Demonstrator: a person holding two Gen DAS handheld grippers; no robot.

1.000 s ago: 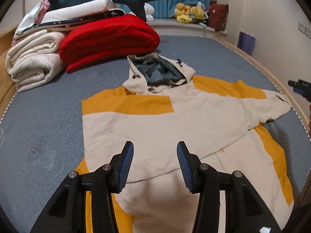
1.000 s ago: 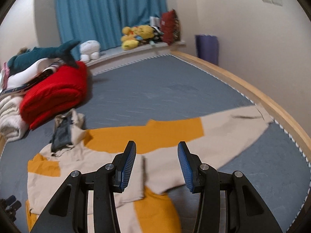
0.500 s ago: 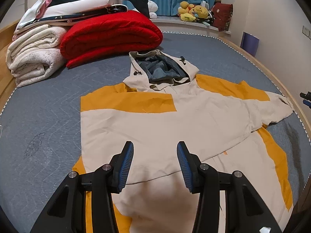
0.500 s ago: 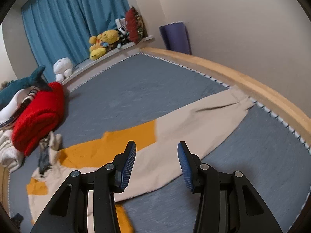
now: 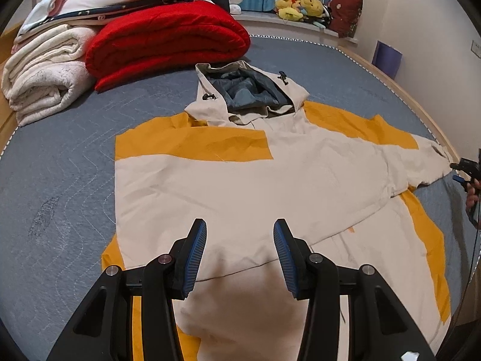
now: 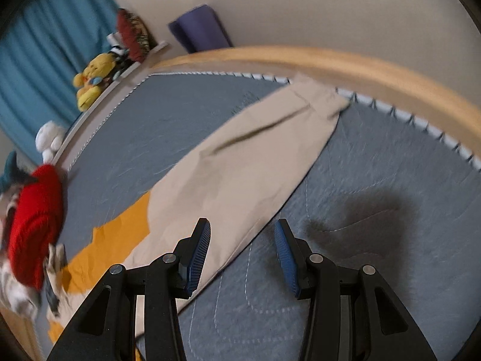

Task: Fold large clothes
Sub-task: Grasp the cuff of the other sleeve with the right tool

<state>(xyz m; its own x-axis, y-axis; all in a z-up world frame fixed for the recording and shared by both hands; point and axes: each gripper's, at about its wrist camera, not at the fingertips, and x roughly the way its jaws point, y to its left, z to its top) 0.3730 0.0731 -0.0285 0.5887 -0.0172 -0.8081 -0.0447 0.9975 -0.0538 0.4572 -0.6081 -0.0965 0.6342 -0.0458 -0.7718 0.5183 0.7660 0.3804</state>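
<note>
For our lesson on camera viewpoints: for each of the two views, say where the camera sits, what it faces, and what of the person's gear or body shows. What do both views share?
Left wrist: behind the open left gripper, facing the jacket; right gripper and fingers at the right edge.
Right wrist: behind the open right gripper, facing the sleeve.
Shared: jacket, red quilt, bed.

Grey quilted bed (image 5: 60, 186) bears a spread jacket (image 5: 246, 180), red quilt (image 5: 168, 39), seemingly rolled blankets (image 5: 45, 81).
</note>
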